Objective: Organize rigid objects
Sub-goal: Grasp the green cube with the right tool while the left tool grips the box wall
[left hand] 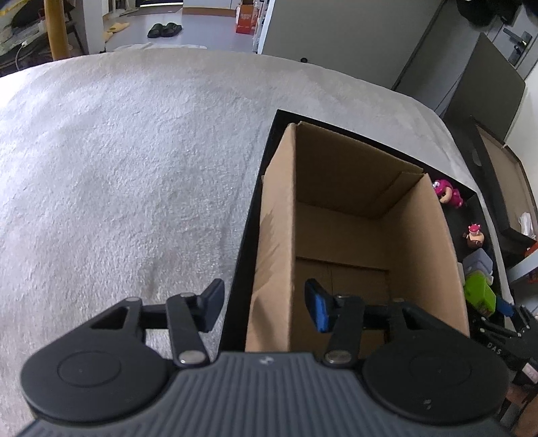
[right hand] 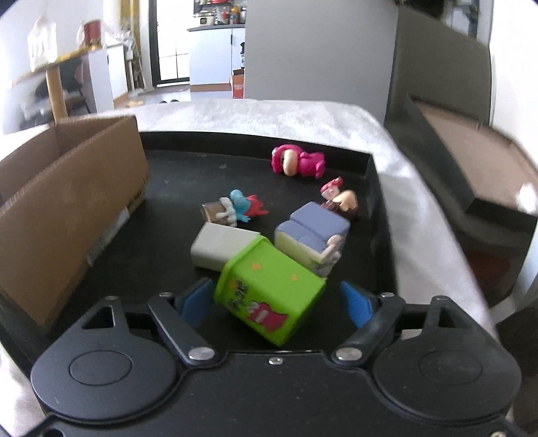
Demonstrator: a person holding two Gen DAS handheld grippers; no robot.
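A bench covered in pale, nubby cloth (left hand: 117,168) carries a shallow black tray (right hand: 376,188); domestic room beyond.

Nearest, right side: the right hand-held gripper (right hand: 277,302) has its blue-padded jaws spread wide around a green box (right hand: 269,295) that lies tipped on the tray floor. The left pad sits just beside the box's edge, the right pad stands apart from it. No grip yet.

Left side: the left hand-held gripper (left hand: 262,302) is also wide open and holds nothing. It straddles the near wall of an open cardboard box (left hand: 336,218), one finger outside, one inside. The box stands in the tray and looks empty.

Judgement: pick-up step, green box first. Next move calls for closing squarely on its flat sides, lifting it, then carrying it left over the cardboard rim.

Further along the tray: a white block (right hand: 218,248) touching the green box, a lilac-topped block (right hand: 312,235), a blue-and-red figure (right hand: 242,208), a brown-and-pink figure (right hand: 339,198), and a pink figure (right hand: 299,163) near the far wall. All lie loose.

Beyond the bench: black slippers (left hand: 164,30) on a grey floor, an orange carton (left hand: 244,20), a kitchen area at the back.
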